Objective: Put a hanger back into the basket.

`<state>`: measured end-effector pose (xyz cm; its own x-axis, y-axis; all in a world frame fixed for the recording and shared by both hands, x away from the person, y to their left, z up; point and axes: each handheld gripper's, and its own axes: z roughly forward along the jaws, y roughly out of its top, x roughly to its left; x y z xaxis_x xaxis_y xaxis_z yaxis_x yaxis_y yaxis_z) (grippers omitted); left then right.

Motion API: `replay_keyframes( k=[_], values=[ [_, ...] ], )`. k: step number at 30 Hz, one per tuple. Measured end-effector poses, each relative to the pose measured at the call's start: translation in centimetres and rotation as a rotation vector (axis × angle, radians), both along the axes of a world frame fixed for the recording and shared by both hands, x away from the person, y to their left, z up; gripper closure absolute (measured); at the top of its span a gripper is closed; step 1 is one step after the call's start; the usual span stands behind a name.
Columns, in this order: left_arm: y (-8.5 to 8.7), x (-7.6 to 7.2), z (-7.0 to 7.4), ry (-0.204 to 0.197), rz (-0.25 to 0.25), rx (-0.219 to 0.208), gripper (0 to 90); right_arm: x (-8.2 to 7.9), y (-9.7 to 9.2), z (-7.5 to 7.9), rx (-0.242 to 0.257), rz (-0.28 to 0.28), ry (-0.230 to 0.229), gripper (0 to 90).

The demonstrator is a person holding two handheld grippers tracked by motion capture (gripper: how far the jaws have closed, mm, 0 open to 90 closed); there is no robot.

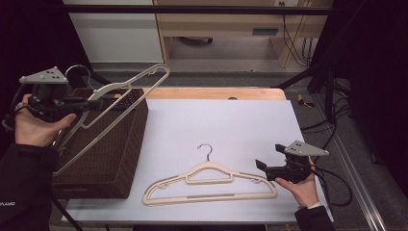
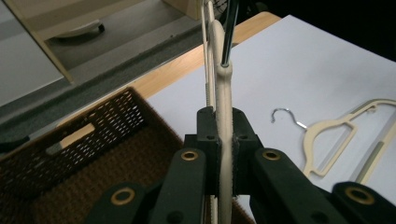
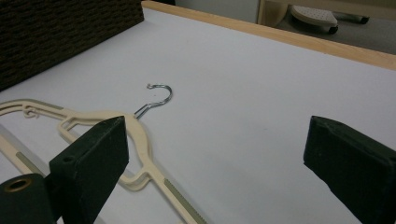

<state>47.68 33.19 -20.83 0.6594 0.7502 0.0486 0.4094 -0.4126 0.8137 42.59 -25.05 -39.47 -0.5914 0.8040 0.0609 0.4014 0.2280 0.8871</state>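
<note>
While the left gripper (image 1: 84, 103) clenches a cream hanger (image 1: 126, 89) above the basket (image 1: 103, 159) (presumably to stow it), the right gripper's (image 1: 262, 166) fingers (image 3: 91, 156) gape — ready beside the second hanger (image 1: 209, 185) on the counter (image 1: 231, 125).

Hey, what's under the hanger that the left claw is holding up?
The brown wicker basket sits under the held hanger, which the left claw grips. The basket's woven floor looks bare where visible; its near-left corner is covered by the forearm.

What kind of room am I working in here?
Probably a lab or recording workspace, not a home: the white table sits inside a black frame, loose cables trail on the floor behind, and plain wooden furniture stands beyond.
</note>
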Motion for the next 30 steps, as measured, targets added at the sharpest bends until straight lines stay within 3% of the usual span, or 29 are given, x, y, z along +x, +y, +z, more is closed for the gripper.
replay_keyframes(
  k=[10,14,19,24,30],
  values=[
    [4.6,0.7,-2.0,0.025,0.072,0.002,85.8,0.1,0.2,-0.2,-0.008,0.004,0.003,7.1],
    [5.9,0.9,-3.0,0.027,0.094,0.029,85.8,0.1,0.3,-0.2,-0.011,0.005,0.004,7.1],
    [7.1,1.3,-4.3,0.038,0.118,0.054,85.8,0.2,0.4,-0.3,-0.018,0.008,0.004,7.1],
    [8.0,1.8,-5.8,0.06,0.158,0.043,85.8,0.2,0.4,-0.4,-0.018,0.007,0.004,7.2],
    [7.9,2.3,-6.6,0.059,0.149,0.074,85.8,0.2,0.5,-0.5,-0.019,0.013,0.008,7.3]
  ],
)
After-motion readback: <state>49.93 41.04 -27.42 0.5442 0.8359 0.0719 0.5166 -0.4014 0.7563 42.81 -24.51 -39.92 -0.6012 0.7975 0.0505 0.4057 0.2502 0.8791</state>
